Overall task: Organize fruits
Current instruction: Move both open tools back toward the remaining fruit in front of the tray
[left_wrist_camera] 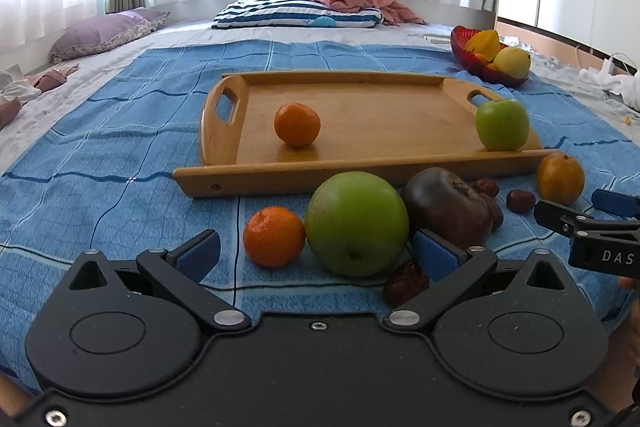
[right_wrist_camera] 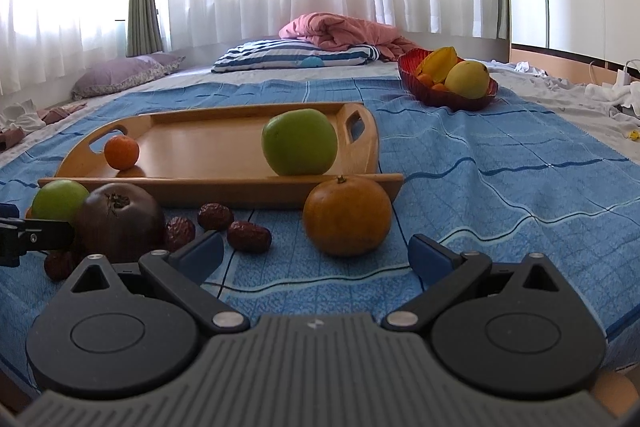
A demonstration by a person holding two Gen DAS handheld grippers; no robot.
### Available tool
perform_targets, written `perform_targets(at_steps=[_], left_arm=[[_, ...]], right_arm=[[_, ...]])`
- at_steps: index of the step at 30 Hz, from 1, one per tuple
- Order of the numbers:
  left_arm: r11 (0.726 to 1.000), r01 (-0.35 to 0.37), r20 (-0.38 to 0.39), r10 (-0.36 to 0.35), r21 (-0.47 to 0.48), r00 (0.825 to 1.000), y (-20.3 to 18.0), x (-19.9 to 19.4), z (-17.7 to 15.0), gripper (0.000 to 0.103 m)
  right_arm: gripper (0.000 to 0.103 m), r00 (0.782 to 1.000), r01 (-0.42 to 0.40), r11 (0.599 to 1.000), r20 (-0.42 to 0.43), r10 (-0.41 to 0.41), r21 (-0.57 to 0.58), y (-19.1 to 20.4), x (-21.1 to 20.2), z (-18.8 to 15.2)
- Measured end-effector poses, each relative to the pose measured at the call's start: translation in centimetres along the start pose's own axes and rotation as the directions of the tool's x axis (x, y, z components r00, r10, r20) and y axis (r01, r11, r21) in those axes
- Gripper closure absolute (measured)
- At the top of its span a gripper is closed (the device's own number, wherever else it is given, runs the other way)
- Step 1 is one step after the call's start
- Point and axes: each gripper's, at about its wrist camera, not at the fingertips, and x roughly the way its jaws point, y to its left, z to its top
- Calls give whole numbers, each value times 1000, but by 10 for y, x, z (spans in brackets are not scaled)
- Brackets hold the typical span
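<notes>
- Two grippers hover low over a blue blanket point(right_wrist_camera: 500, 167); the left gripper point(left_wrist_camera: 316, 253) and right gripper point(right_wrist_camera: 316, 253) both stand wide open and grip nothing.
- Left fingers point(left_wrist_camera: 200, 253) flank a small orange point(left_wrist_camera: 274, 237) and a big green apple point(left_wrist_camera: 356, 223), which touch each other; whether a pad touches either fruit cannot be told.
- Dark red apple point(right_wrist_camera: 120, 223) sits just right of the green one, stem end tilted up.
- Wrinkled dates point(right_wrist_camera: 248, 237) lie scattered around it, long axes roughly sideways.
- Dull orange point(right_wrist_camera: 346, 215) rests ahead of the right gripper, stem up, against the tray's near rim.
- Wooden tray point(left_wrist_camera: 224, 131) lies long axis sideways; inside are an orange point(left_wrist_camera: 297, 124) at left and a green apple point(left_wrist_camera: 502, 125) at right.
- Red bowl point(right_wrist_camera: 412, 79) of fruit sits far right.
</notes>
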Motion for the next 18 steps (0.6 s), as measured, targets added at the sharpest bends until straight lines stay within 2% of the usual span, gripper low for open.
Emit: perform_targets(at_steps=[13, 18], left_arm=[[1000, 19, -1, -19, -19, 1000, 3, -7, -7, 0], [998, 52, -38, -52, -19, 998, -3, -3, -14, 1]], right_arm=[[0, 1000, 8, 1000, -9, -8, -3, 1, 4, -4], [0, 1000, 15, 1000, -12, -15, -9, 3, 5, -5]])
